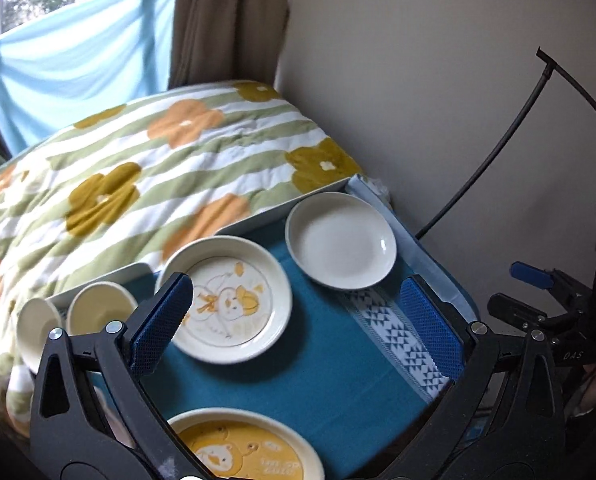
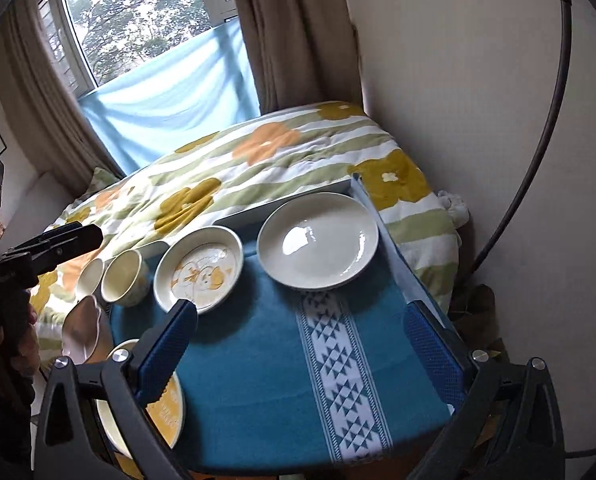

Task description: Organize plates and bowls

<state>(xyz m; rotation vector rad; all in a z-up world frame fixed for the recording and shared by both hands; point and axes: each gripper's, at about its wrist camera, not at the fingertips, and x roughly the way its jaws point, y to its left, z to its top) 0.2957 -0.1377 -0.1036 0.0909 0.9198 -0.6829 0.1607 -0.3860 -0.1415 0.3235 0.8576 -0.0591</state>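
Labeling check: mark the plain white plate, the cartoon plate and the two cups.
plain white plate (image 2: 318, 242): right wrist view, middle of its well.
cartoon plate (image 1: 225, 300): left wrist view, on the printed centre.
two cups (image 2: 123, 278): right wrist view, inside of the nearer cup.

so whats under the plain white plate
The plain white plate sits on the teal cloth, its near edge over the white patterned stripe. Whatever lies beneath the cloth is covered.

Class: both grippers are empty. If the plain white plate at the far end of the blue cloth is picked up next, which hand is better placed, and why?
Probably the right. The plain white plate lies ahead of the right gripper, toward its side; the left gripper faces the cartoon plate instead.
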